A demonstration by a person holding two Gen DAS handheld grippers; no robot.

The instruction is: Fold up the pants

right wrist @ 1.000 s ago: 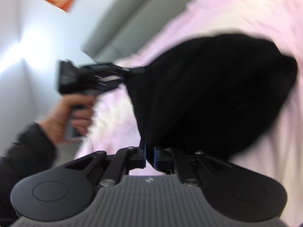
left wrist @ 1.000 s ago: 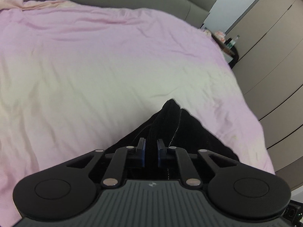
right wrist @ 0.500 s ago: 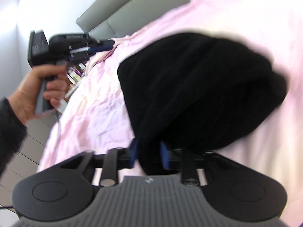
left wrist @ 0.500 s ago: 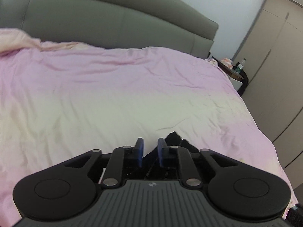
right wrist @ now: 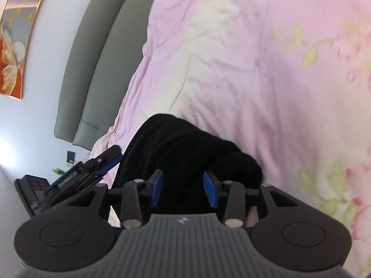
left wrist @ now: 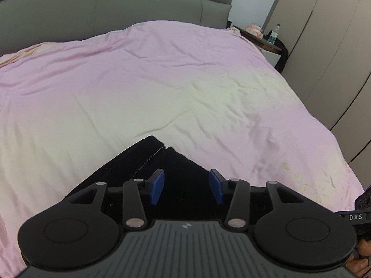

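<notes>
One pair of black pants (left wrist: 162, 169) lies bunched on the near part of a pink bedsheet (left wrist: 162, 74), close to the bed's near edge. In the left wrist view two ribbed black layers meet at a seam and rise to a point toward the far side; in the right wrist view the same cloth (right wrist: 185, 153) forms one rounded heap with a fold across it.

Two grippers are in view, each with two blue pads. The left gripper (left wrist: 186, 186) has its jaws opening, with the pads standing well apart above the black cloth; the fabric lies in the gap between them, but neither pad presses on it, so it is released. The right gripper (right wrist: 183, 187) is also spread, its pads apart on either side of the heap and not pinching it.

In the right wrist view the left gripper (right wrist: 109, 162) shows again at the near left, just beside the pants. At the lower right edge of the left wrist view a few fingers (left wrist: 360, 258) show.

One grey padded headboard (left wrist: 104, 11) stands at the far end. At the far right one bedside table (left wrist: 269, 46) carries one bottle (left wrist: 273, 33), beside one beige wardrobe (left wrist: 324, 46). One framed picture (right wrist: 16, 41) hangs on the wall at the left.
</notes>
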